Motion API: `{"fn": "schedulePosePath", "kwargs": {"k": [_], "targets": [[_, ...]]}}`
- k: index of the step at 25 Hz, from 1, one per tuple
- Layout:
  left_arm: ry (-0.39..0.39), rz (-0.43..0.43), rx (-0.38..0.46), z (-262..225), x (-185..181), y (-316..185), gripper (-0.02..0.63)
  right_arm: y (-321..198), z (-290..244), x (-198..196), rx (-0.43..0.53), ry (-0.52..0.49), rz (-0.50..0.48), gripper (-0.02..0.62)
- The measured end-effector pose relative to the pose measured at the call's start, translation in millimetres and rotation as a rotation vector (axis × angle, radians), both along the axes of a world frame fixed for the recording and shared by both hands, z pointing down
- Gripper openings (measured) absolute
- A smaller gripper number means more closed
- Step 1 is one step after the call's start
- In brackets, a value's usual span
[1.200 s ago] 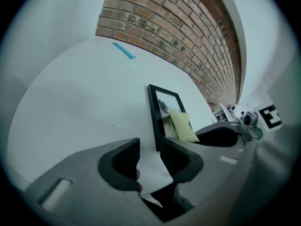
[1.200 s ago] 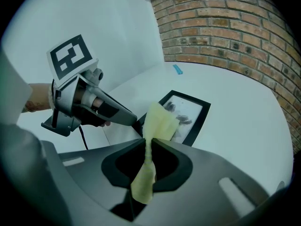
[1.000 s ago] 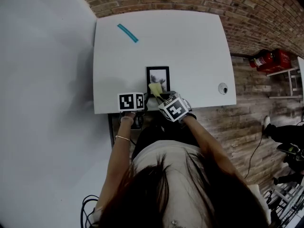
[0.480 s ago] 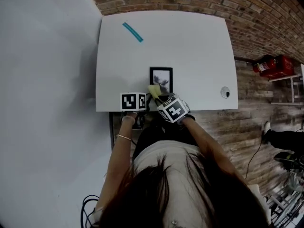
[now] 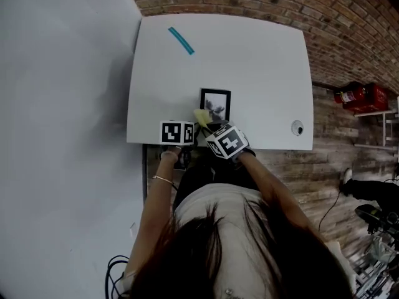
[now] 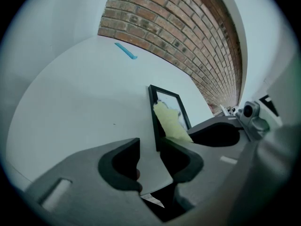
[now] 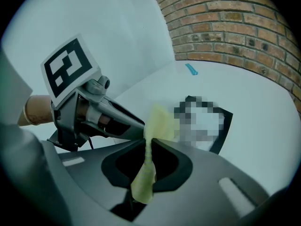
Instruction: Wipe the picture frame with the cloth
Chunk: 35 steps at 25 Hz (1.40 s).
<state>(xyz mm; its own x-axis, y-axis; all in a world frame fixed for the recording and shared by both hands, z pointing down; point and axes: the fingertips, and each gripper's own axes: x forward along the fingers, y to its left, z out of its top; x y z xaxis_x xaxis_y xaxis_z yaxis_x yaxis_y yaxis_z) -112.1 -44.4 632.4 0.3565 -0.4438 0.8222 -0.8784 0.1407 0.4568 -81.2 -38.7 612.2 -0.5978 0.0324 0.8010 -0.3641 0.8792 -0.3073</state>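
One white table (image 5: pixel 262 67), and on its near edge one black picture frame (image 5: pixel 215 106), lying flat. Two grippers at it. The left gripper (image 6: pixel 149 147) has its jaws apart with nothing clamped, the frame's near corner just off its right jaw. The right gripper (image 7: pixel 148 142) is pinched tight on the one yellow cloth (image 7: pixel 151 124), which lies over the frame's near end (the head view buries both sets of jaws under the marker cubes (image 5: pixel 176 132)). One blue strip (image 5: pixel 181 40) lies far left.

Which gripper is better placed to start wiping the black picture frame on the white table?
Right. The right gripper is shut on the pale yellow cloth, which reaches over the black rectangular picture frame's near end. The left gripper is open and empty beside it.
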Motion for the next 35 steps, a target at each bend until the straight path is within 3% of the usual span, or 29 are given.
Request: {"fn": "schedulePosePath", "kwargs": {"k": [35], "targets": [[0.008, 0.018, -0.013, -0.1, -0.4, -0.3, 0.138, -37.0, 5.9, -28.0, 0.006, 0.007, -0.082, 0.043]]}}
